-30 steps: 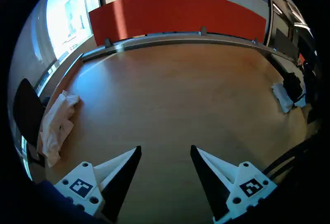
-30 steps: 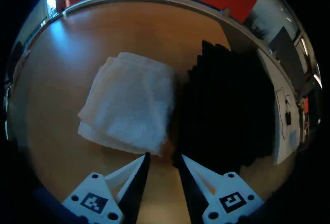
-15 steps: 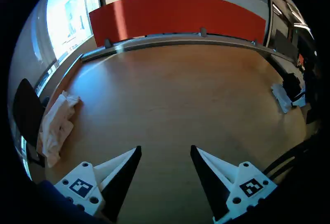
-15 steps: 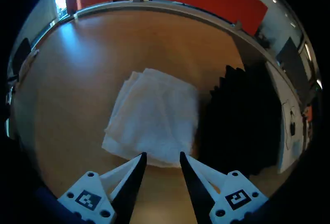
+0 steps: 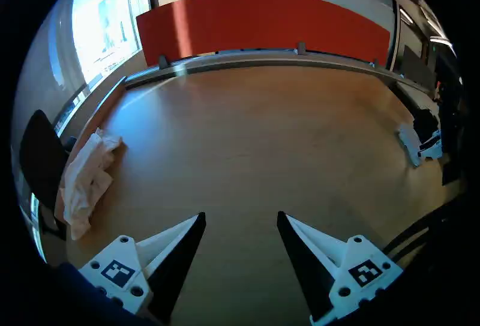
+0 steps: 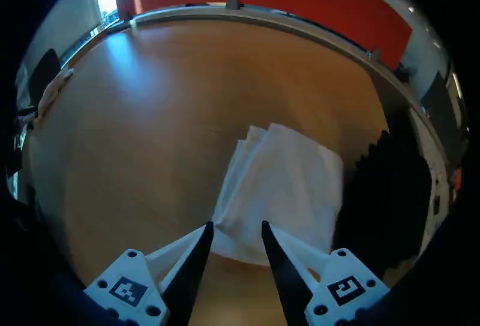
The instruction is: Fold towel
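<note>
While the left gripper point(image 5: 240, 215) hung low over bare wood near the middle of the table point(image 5: 258, 122), we saw its fingers spread wide, released, with nothing between them. We held the right gripper point(image 6: 235, 225) low and tipped downward near the table's right edge. Its fingers were drawn closer together than the left pair, and the near corner of the folded white towel point(image 6: 288, 185) lay between their tips. We could not tell whether both fingers pressed on that corner or merely framed it. The towel lay flat on the table in several layers, whose edges showed along its left side. A black ridged object point(image 6: 390, 200) stood just beside its right side, touching or nearly so. The left gripper view gave us plainly what the right gripper view left small and blurred: a crumpled pale cloth point(image 5: 84, 179) heaped at the table's left edge, a dark chair back point(image 5: 39, 167) just beyond that edge, and a bright window point(image 5: 102, 26). Both views showed a red partition point(image 5: 264, 23) along the far edge.
</note>
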